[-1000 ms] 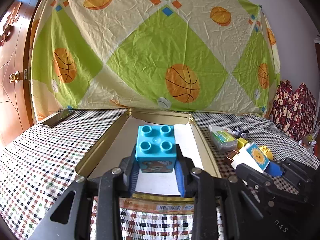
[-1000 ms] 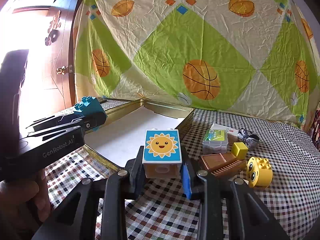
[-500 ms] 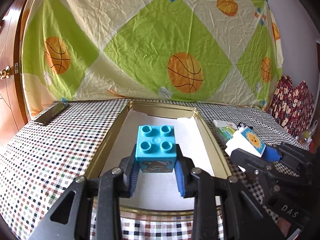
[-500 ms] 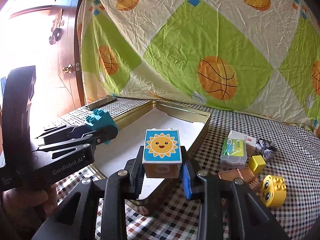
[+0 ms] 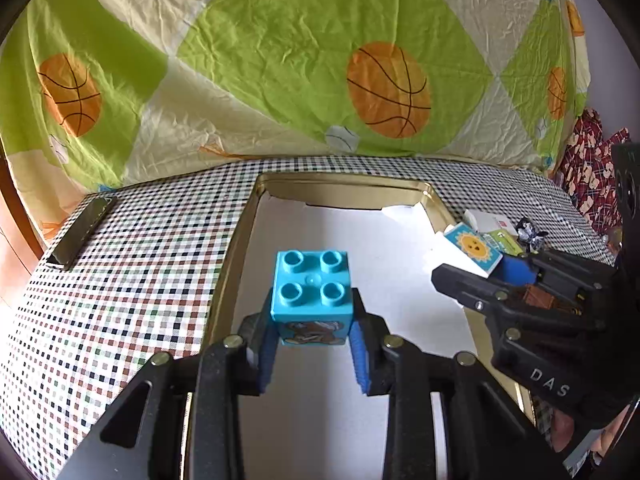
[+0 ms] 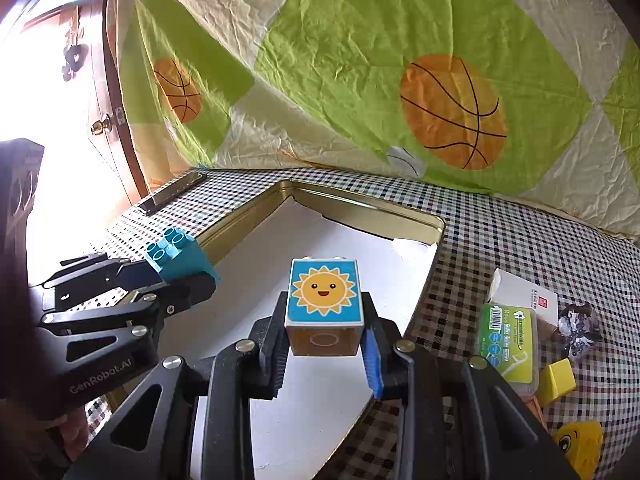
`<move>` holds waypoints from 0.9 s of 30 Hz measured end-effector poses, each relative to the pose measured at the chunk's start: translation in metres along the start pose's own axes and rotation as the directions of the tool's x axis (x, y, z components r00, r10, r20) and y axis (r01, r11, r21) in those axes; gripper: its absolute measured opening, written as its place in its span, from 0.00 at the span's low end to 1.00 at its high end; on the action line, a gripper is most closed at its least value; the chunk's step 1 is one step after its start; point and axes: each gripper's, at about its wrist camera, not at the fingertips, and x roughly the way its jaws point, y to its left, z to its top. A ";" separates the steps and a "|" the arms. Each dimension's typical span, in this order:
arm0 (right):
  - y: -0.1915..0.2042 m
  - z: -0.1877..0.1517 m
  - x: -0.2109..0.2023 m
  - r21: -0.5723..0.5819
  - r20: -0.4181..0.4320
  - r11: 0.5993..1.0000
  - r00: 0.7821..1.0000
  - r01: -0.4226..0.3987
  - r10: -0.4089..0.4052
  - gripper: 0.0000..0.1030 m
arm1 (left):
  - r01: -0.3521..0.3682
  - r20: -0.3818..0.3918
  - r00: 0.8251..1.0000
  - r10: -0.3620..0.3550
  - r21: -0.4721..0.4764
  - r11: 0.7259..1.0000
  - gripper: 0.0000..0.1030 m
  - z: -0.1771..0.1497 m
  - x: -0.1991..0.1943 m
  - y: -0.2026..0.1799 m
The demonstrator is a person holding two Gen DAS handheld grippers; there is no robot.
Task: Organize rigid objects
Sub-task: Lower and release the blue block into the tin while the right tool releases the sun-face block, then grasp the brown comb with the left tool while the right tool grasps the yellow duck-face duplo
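Observation:
My left gripper [image 5: 312,332] is shut on a light blue studded brick [image 5: 311,288] and holds it above the white lining of the gold tin tray [image 5: 240,240]. My right gripper [image 6: 325,344] is shut on a white brick with a sun picture [image 6: 325,296] and holds it over the tray's right part [image 6: 436,240]. In the left wrist view the sun brick [image 5: 472,248] shows at the right, above the tray's right rim. In the right wrist view the blue brick [image 6: 176,256] shows at the left, over the tray's left rim.
On the checked cloth right of the tray lie a green-labelled box [image 6: 508,344], a white box [image 6: 524,296], a yellow cube [image 6: 556,380], a yellow face brick [image 6: 580,444] and a crumpled dark wrapper [image 6: 576,324]. A phone [image 5: 80,232] lies at far left. A basketball sheet hangs behind.
Both grippers have moved forward and higher over the tray, each still holding its brick. The right gripper has come in from the cloth to above the tray's lining.

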 end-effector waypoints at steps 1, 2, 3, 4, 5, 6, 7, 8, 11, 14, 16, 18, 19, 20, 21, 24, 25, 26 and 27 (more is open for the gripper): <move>-0.001 0.000 0.004 0.003 -0.004 1.000 1.000 0.003 -0.003 0.33 | -0.012 -0.003 1.000 0.012 0.006 1.000 0.29 0.002 0.002 0.000; -0.002 0.000 0.006 0.006 -0.008 1.000 1.000 0.005 -0.005 0.33 | -0.022 -0.008 1.000 0.022 0.014 1.000 0.29 0.003 0.003 0.000; -0.003 0.000 0.009 0.008 -0.012 1.000 1.000 0.005 -0.005 0.33 | -0.025 -0.011 1.000 0.025 0.012 1.000 0.30 0.004 0.005 0.001; -0.003 0.001 0.011 0.012 -0.015 1.000 1.000 0.004 -0.004 0.33 | -0.030 -0.015 0.999 0.030 0.010 0.999 0.30 0.005 0.006 0.002; -0.004 0.001 0.012 0.015 -0.015 1.000 1.000 0.009 -0.009 0.34 | -0.041 -0.017 0.999 0.041 0.010 0.999 0.30 0.007 0.008 0.004; -0.004 0.000 0.013 0.018 -0.013 1.000 1.000 0.016 -0.016 0.37 | -0.051 -0.016 0.999 0.051 0.005 0.999 0.33 0.007 0.009 0.005; -0.005 0.000 0.012 0.023 -0.012 1.000 1.000 0.017 -0.017 0.49 | -0.058 -0.013 0.998 0.058 -0.005 0.998 0.39 0.007 0.008 0.006; -0.006 -0.001 0.009 0.033 -0.004 0.999 1.000 0.019 -0.019 0.61 | -0.060 -0.008 0.998 0.059 -0.017 0.998 0.56 0.007 0.007 0.008; -0.011 -0.005 -0.009 0.061 0.044 0.998 0.999 0.028 -0.031 0.67 | -0.048 0.040 0.998 0.050 -0.054 0.997 0.77 0.001 -0.005 0.010; -0.019 -0.018 -0.040 0.052 0.091 0.999 0.996 0.012 -0.017 0.67 | -0.014 0.092 0.996 0.019 -0.056 0.998 0.77 -0.008 -0.023 -0.001; -0.029 -0.032 -0.064 0.039 0.126 0.998 0.990 0.052 -0.057 0.67 | 0.014 0.140 0.990 -0.007 -0.048 0.999 0.77 -0.017 -0.036 -0.012; -0.045 -0.047 -0.087 0.058 0.159 0.994 0.982 0.094 -0.103 0.68 | 0.045 0.167 0.985 -0.040 -0.026 0.999 0.77 -0.026 -0.045 -0.029; -0.055 -0.054 -0.097 0.078 0.170 0.990 0.977 0.117 -0.129 0.68 | 0.062 0.176 0.983 -0.059 -0.013 0.998 0.77 -0.030 -0.047 -0.039; -0.065 -0.061 -0.106 0.100 0.180 0.984 0.970 0.145 -0.161 0.69 | 0.079 0.181 0.980 -0.078 0.001 0.997 0.77 -0.034 -0.049 -0.050; -0.074 -0.068 -0.113 0.119 0.185 0.977 0.963 0.176 -0.196 0.69 | 0.099 0.181 0.978 -0.100 0.015 0.995 0.77 -0.036 -0.049 -0.061; -0.098 -0.085 -0.129 0.149 0.175 0.950 0.938 0.276 -0.300 0.69 | 0.156 0.175 0.971 -0.165 0.068 0.986 0.77 -0.042 -0.049 -0.096; -0.106 -0.090 -0.133 0.164 0.167 0.939 0.930 0.301 -0.327 0.69 | 0.166 0.171 0.969 -0.179 0.087 0.982 0.77 -0.043 -0.048 -0.108; -0.115 -0.094 -0.137 0.183 0.160 0.932 0.926 0.314 -0.343 0.69 | 0.174 0.165 0.968 -0.190 0.106 0.979 0.77 -0.044 -0.046 -0.118; -0.123 -0.097 -0.139 0.201 0.149 0.925 0.924 0.321 -0.353 0.69 | 0.183 0.158 0.967 -0.201 0.124 0.975 0.77 -0.045 -0.045 -0.129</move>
